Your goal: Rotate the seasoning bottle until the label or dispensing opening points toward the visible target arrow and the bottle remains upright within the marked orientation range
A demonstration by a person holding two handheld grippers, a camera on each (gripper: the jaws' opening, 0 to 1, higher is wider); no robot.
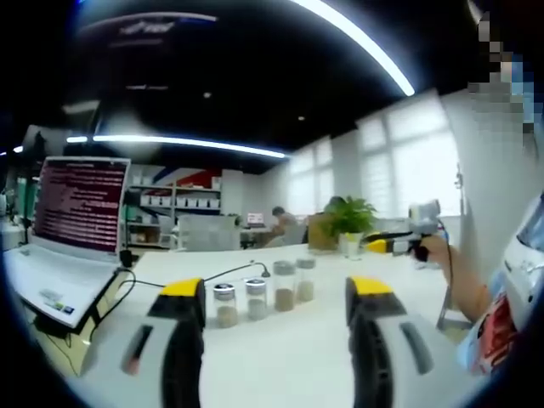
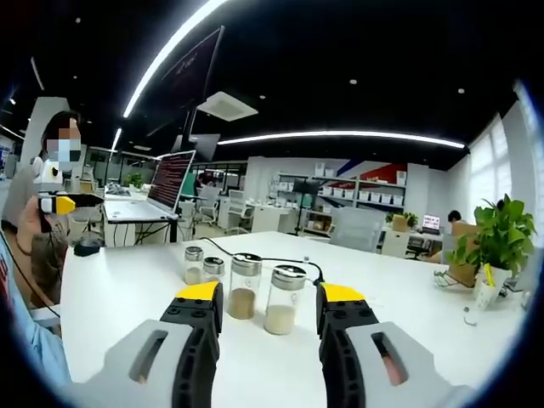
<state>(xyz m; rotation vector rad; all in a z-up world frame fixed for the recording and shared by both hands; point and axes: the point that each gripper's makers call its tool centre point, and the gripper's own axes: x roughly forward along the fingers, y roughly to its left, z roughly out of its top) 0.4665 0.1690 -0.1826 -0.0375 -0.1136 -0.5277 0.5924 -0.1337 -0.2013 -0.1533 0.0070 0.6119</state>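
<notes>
Four seasoning bottles (image 2: 244,287) upright on bench (image 2: 127,289) | both hand-held grippers, left (image 1: 276,310) and right (image 2: 265,310), released, grasping nothing | approach level, clamp glass mid-body, twist without tipping.

An open office under a black ceiling (image 2: 357,51) with long white light strips (image 1: 357,38). A white worktop (image 2: 127,280) spreads across the foreground, a laptop (image 1: 76,212) open at one end and a potted plant (image 2: 497,242) at another. Bright windows (image 1: 408,161) line one wall; shelves (image 2: 361,200) with white boxes stand at the far wall, with desks and chairs (image 2: 353,228) before them
</notes>
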